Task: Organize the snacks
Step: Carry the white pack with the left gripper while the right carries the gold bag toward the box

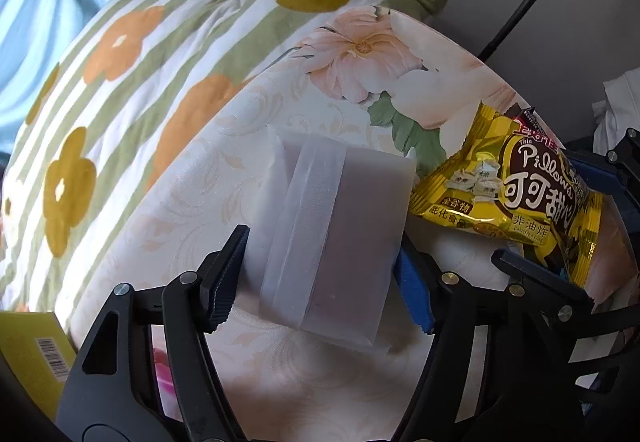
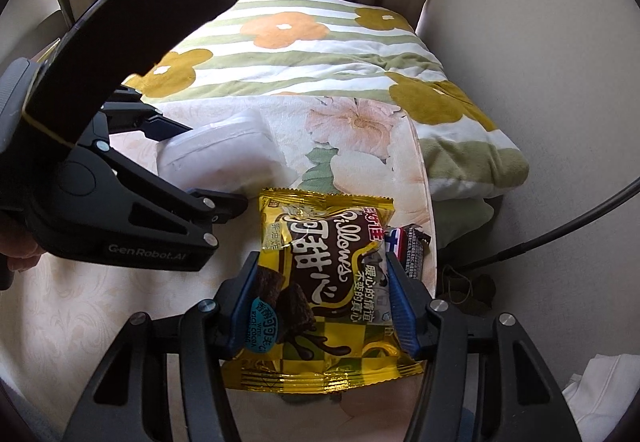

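A frosted white snack packet (image 1: 332,238) lies on the floral bed sheet. My left gripper (image 1: 320,278) has its fingers closed against both sides of it. The packet also shows in the right wrist view (image 2: 224,158), with the left gripper (image 2: 200,166) around it. A yellow "Pillows" cocoa snack bag (image 2: 324,282) sits between the fingers of my right gripper (image 2: 320,302), which press on its two sides. The bag also shows in the left wrist view (image 1: 516,190), held by the right gripper (image 1: 560,210).
A small dark wrapped snack (image 2: 412,248) lies just right of the yellow bag near the bed edge. A green striped flower blanket (image 1: 152,54) is bunched behind. A yellow box (image 1: 36,358) sits at lower left. Black cables (image 2: 560,230) hang at right.
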Tool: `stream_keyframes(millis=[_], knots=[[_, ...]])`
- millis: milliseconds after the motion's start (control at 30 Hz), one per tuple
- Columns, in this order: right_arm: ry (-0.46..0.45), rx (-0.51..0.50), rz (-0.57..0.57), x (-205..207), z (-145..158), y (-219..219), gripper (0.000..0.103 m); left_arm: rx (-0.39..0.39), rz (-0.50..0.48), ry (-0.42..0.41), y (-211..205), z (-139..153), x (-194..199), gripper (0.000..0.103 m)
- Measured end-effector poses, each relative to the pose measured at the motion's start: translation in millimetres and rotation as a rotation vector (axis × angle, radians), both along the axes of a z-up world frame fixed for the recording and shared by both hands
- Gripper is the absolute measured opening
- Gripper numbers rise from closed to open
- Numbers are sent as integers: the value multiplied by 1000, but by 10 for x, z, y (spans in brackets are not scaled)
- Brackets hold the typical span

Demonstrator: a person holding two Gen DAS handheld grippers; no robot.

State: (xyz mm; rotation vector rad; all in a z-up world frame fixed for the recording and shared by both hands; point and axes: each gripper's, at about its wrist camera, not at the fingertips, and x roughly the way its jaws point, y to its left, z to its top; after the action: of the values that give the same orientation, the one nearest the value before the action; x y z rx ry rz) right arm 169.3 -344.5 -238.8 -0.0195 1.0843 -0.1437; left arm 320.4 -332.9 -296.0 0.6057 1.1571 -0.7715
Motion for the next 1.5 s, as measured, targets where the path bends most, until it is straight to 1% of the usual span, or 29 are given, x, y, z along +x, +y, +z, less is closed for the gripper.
stream_keyframes(millis=[200,267,367,467,567,700,800,900,933,1033,1133,1233,1333,1500], knots=[[-13,-11,14,-23,25,50,54,0,36,-4,46,68,-30,64],[-18,-14,13,-38,48,54,54,-13,61,0,88,121,-21,64],[-35,-12,9,-72,133,30,54,-34,100,-9,148,276,-13,64],[-65,2,11,-101,281,5,54,-75,142,-29,211,523,-22,64],[-105,2,25,-127,476,12,54,-127,193,-52,289,833,-36,64],[-179,5,77,-123,845,49,54,-201,279,-112,463,1310,-86,64],[-226,27,133,-81,1079,98,54,-240,360,-138,653,1602,-93,64],[-264,62,199,-4,1280,190,54,-271,442,-173,918,1858,-98,64],[-274,75,220,28,1329,228,54,-284,474,-195,1050,1961,-103,64],[-303,104,288,171,1484,414,54,-284,541,-253,1371,2149,-111,64],[-319,127,352,329,1606,661,54,-295,633,-294,1833,2301,-101,64],[-332,133,418,465,1709,1000,54,-302,703,-319,2257,2368,-107,64],[-330,150,453,608,1749,1336,54,-300,767,-320,2728,2376,-90,64],[-300,199,491,763,1733,1902,54,-276,868,-307,3493,2242,-43,64]])
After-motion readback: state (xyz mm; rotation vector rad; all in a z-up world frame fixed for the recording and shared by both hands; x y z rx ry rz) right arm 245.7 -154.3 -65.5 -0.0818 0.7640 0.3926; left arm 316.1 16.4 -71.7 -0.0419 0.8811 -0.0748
